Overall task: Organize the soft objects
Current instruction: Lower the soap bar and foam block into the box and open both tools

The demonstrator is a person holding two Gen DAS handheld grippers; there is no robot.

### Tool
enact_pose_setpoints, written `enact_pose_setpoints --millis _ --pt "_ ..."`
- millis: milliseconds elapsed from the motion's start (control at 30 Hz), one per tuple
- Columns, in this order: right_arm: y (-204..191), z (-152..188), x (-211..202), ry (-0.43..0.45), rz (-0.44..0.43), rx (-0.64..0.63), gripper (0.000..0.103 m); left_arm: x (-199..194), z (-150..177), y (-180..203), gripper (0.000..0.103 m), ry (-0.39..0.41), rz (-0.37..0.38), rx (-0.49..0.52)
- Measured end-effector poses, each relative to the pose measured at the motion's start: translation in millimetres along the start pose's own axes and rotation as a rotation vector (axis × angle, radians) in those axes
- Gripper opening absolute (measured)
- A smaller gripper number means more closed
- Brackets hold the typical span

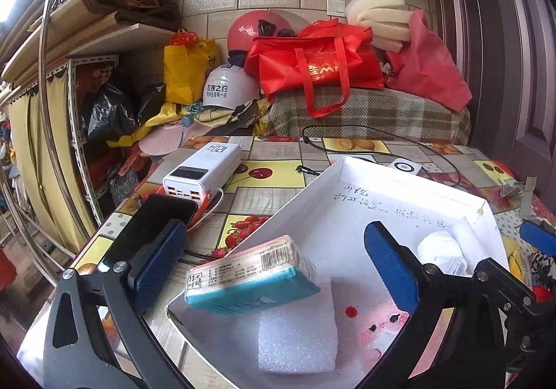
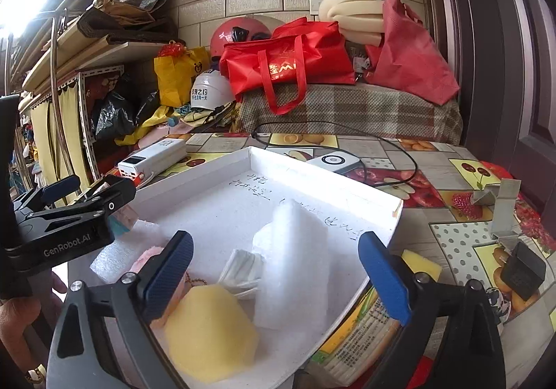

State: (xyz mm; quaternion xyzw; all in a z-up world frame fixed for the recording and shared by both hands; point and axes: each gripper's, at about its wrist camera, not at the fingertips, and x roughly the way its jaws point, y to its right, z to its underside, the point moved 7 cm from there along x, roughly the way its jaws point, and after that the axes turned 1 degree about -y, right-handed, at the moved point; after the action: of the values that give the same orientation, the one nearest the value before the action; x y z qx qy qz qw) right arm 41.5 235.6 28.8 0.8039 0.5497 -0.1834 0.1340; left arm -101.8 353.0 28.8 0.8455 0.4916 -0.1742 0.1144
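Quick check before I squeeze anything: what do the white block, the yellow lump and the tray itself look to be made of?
White block: looks like expanded foam sheet, matte, with a fine grainy, faintly translucent surface.
Yellow lump: probably sponge or soft foam, dull and porous-looking, with rounded, uneven edges.
Tray: seems to be white cardboard or foam board, smooth and matte, with thin folded walls and handwriting on its floor.

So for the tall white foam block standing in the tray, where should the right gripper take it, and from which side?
Across its upper half, coming from the near side. The white foam block stands upright in the white tray and is narrow side to side, so the open right gripper, already framing it, can likely close on its two broad flanks. Lower down, the folded white cloth and yellow sponge crowd its base.
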Motion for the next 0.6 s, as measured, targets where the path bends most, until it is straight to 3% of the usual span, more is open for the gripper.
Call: enact_pose_setpoints --millis 600 --pt "-3 -5 -12 0.080 0.016 -0.026 0.103 -4 0 -4 0.103 0.020 -0.050 -0.014"
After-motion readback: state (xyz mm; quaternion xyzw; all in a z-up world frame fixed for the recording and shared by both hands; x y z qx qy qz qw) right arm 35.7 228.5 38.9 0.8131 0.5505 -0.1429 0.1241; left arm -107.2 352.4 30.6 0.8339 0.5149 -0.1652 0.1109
